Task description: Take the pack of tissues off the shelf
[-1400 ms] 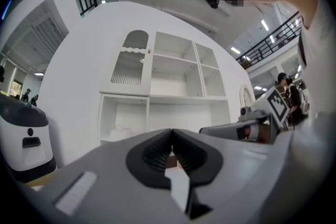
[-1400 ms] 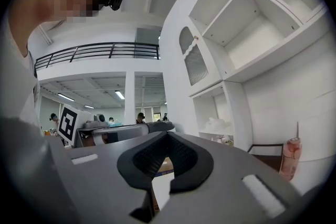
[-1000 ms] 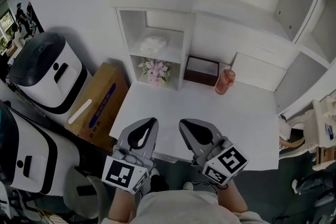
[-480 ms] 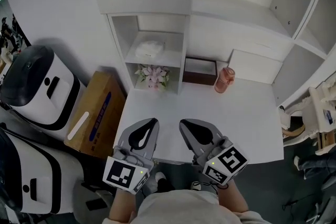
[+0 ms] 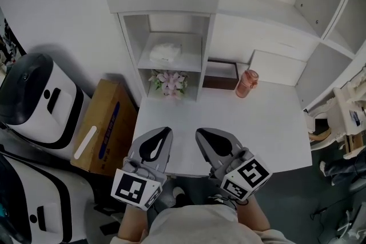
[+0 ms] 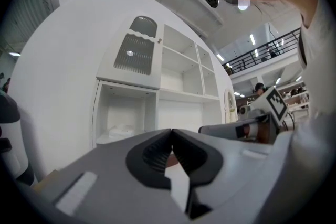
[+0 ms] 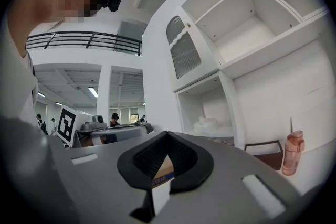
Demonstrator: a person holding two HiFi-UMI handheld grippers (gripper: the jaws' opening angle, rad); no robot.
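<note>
The pack of tissues (image 5: 164, 52) lies on the shelf (image 5: 130, 43), on the middle board of the narrow open compartment, and nothing touches it.

Compared with a second ago, the shelf with the pack stands a little lower and more in the middle of the head view, and the white machines at the left have slid outward. Both grippers keep the same place in front of the body. We judge that the person is moving up to the shelf and carrying the hands along. The reach itself is not begun, so the task is at its very start.

Under the shelf board stands a bunch of pink flowers (image 5: 169, 82). To the right of the shelf are a brown tray (image 5: 220, 74) and then a pink bottle (image 5: 246, 84), both on the white table (image 5: 257, 128).

The left gripper (image 5: 166, 130) and the right gripper (image 5: 199, 133) are well apart from the shelf, over the near edge of the table. In each gripper view the jaw tips meet with nothing between them. Both are closed and empty, so one must open before it can take the pack.
</note>
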